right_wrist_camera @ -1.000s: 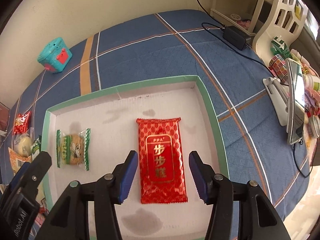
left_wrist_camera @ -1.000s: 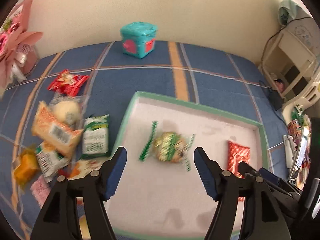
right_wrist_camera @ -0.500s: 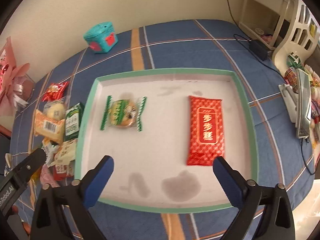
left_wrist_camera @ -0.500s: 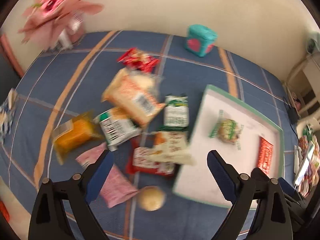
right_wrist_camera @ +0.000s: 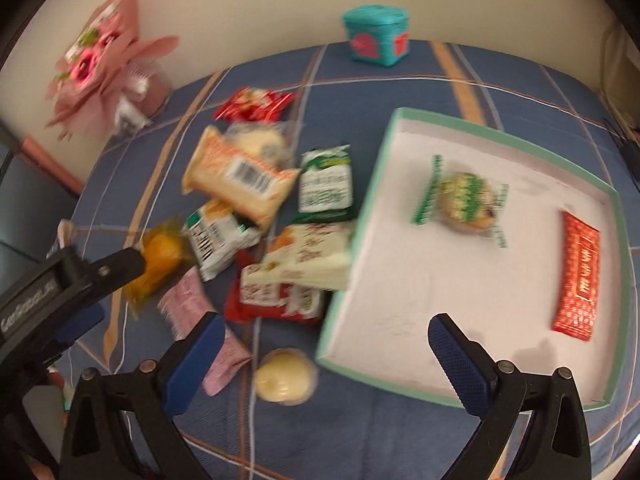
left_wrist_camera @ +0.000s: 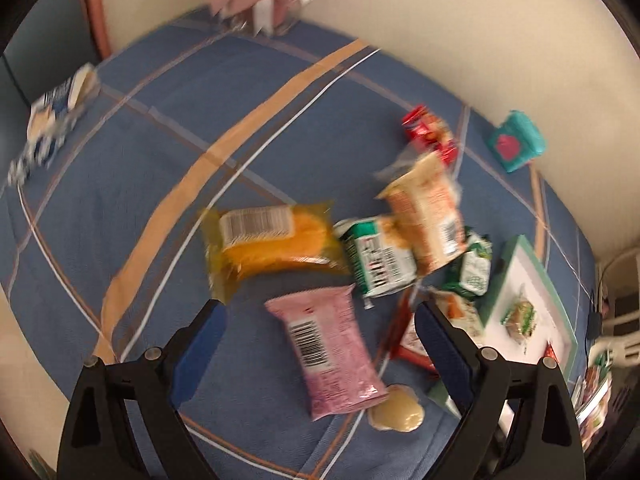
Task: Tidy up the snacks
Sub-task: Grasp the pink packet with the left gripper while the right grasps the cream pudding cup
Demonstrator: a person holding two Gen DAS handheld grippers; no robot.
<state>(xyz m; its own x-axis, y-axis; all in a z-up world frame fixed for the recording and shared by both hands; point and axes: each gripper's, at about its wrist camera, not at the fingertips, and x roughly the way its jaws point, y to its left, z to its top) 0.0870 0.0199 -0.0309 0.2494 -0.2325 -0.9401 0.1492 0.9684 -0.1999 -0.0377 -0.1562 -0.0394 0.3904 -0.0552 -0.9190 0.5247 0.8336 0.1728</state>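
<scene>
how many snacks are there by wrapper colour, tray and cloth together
red packs: 3
green packs: 3
pale packs with orange print: 2
yellow pack: 1
pink pack: 1
clear-wrapped pale buns: 2
total: 12

Glossy plastic wrappers catch the light on a pink snack packet (left_wrist_camera: 334,344) and an orange cake packet (left_wrist_camera: 268,240), lying on a matt woven checked cloth (left_wrist_camera: 140,184). The green-rimmed tray (right_wrist_camera: 472,128) looks like matt white card (faintly stained); the gripper pads (right_wrist_camera: 456,360) are ribbed blue.
</scene>
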